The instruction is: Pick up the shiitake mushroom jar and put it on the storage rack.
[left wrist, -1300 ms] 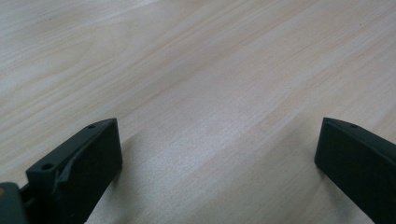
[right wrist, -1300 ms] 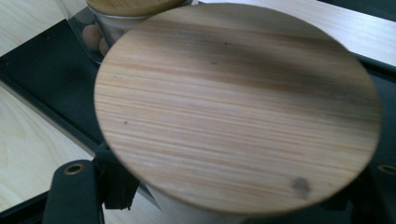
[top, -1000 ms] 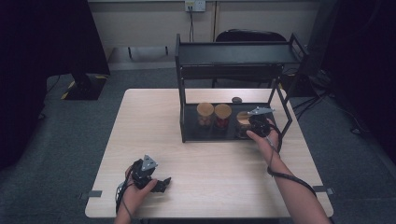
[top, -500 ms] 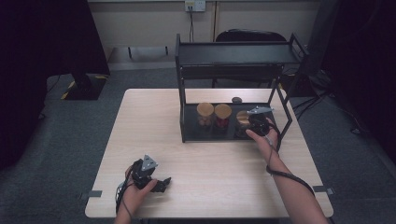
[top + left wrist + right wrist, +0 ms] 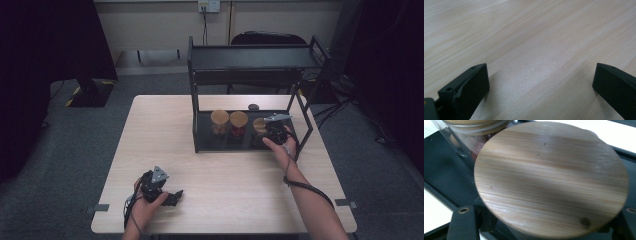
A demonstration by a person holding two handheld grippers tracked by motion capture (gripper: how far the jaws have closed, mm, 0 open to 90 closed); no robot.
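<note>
Your right gripper [image 5: 274, 131] clamped the jar [image 5: 551, 180] at the rack's [image 5: 250, 55] right end | left gripper [image 5: 167, 196] gaped wide near tabletop's [image 5: 165, 120] front-left corner.

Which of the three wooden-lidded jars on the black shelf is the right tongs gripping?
The rightmost jar, at the right tongs, whose jaws flank its lid. The middle jar with red contents and the left jar stand free.

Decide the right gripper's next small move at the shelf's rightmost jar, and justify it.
Probably lift the jar slightly and draw it toward the table edge: the right gripper is shut on it beneath its wooden lid, on the shelf's bottom tray.
</note>
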